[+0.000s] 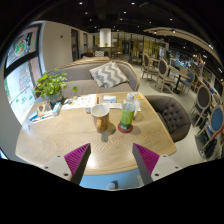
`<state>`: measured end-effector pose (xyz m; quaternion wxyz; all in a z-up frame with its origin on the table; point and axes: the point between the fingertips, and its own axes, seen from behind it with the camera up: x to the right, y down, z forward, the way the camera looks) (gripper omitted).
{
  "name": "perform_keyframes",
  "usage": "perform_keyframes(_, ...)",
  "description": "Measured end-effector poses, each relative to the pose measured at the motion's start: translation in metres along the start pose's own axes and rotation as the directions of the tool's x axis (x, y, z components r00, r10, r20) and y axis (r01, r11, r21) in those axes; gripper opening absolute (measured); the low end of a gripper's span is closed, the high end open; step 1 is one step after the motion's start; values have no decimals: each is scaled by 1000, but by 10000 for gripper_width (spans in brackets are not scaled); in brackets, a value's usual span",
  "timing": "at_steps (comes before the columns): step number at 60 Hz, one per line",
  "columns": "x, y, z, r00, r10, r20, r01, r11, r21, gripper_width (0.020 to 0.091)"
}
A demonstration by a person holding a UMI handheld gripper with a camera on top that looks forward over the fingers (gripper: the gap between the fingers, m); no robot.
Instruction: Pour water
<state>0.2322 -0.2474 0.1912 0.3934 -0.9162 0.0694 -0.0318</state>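
A round light wooden table (60, 140) stands ahead of me. On it, beyond my fingers, a tan cup (100, 118) stands next to a clear bottle (128, 112) with a green label and a pale cap. My gripper (111, 160) hovers over the table's near edge, well short of both. Its fingers stand wide apart with nothing between them, the magenta pads (76, 156) facing inward.
A potted green plant (50, 86) and papers or a tray (98, 100) sit at the table's far side. A grey sofa with a striped cushion (110, 74) lies behind, a dark round chair (170, 112) to the right, and more chairs (205, 100) beyond.
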Motion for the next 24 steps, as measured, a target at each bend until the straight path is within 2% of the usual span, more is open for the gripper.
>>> perform_keyframes(9, -21, 17, -30, 1000, -14, 11, 14, 1000, -10, 853)
perform_keyframes(24, -28, 18, -46, 999, -42, -11, 42, 999, 6, 853)
